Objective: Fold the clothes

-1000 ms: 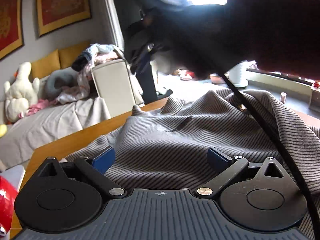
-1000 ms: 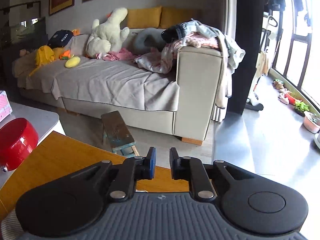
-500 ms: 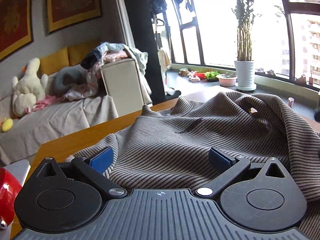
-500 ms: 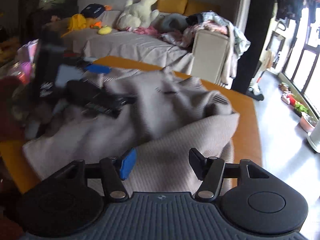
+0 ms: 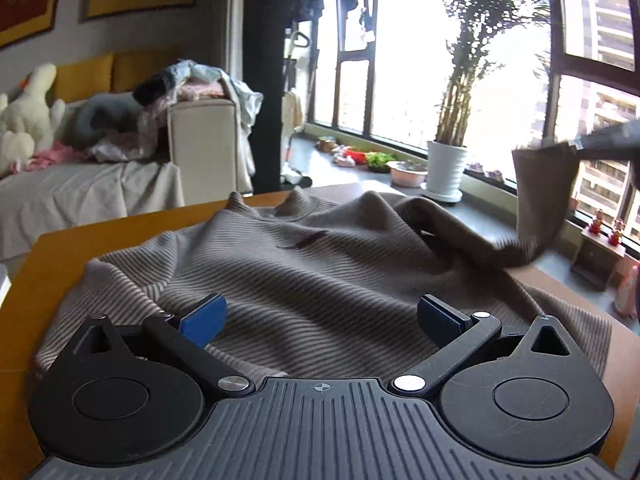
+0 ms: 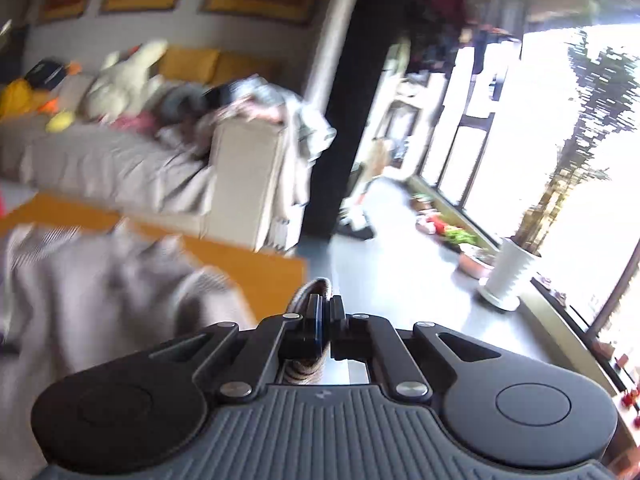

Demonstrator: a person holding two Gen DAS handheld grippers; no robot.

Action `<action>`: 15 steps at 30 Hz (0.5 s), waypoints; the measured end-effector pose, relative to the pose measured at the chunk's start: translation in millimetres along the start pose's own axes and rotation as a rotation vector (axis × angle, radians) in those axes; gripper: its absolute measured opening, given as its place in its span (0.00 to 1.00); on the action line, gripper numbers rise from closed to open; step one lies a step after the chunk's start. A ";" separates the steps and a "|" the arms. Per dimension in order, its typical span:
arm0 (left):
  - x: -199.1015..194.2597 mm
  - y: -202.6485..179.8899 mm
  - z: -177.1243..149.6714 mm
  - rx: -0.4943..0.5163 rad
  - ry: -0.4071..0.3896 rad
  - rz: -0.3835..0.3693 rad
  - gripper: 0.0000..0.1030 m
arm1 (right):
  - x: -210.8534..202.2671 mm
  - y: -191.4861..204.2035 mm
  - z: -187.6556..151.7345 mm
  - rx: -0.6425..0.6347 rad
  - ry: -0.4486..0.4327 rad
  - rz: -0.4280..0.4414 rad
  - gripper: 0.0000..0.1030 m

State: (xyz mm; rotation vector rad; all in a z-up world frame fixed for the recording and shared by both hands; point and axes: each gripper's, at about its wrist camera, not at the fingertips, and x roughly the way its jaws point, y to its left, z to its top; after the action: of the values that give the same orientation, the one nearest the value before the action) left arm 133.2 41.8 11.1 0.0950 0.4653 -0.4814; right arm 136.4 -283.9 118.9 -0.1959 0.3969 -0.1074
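A grey-brown striped knit sweater lies crumpled on the orange wooden table. My left gripper is open and empty, its blue pads just above the near part of the sweater. My right gripper is shut on a fold of the sweater and holds it above the table's right side. In the left wrist view that gripper shows at the far right, with a lifted end of the sweater hanging from it. The right wrist view is blurred.
A beige sofa with plush toys and a heap of clothes stands behind the table. A white potted plant and small pots sit by the large windows at the right. The table's far edge is close behind the sweater.
My right gripper has closed on a fold of the sweater and lifted it up to the right. My left gripper stays open over the sweater.
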 end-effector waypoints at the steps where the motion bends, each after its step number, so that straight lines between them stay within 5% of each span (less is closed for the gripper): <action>1: 1.2 -3.6 -2.3 0.021 0.007 0.004 1.00 | 4.8 -18.3 16.6 0.049 -0.031 -0.034 0.03; 7: 4.4 -7.9 -5.4 0.056 0.029 0.018 1.00 | 8.7 -26.7 77.2 0.106 -0.149 0.028 0.03; 15: -3.9 -4.1 -3.7 0.044 0.008 0.035 1.00 | 40.3 75.3 123.2 0.056 -0.167 0.308 0.03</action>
State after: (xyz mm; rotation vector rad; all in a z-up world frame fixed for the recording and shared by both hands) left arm 126.7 40.5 9.6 0.1472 0.4601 -0.4570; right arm 226.8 -195.4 199.3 -0.0859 0.2539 0.1993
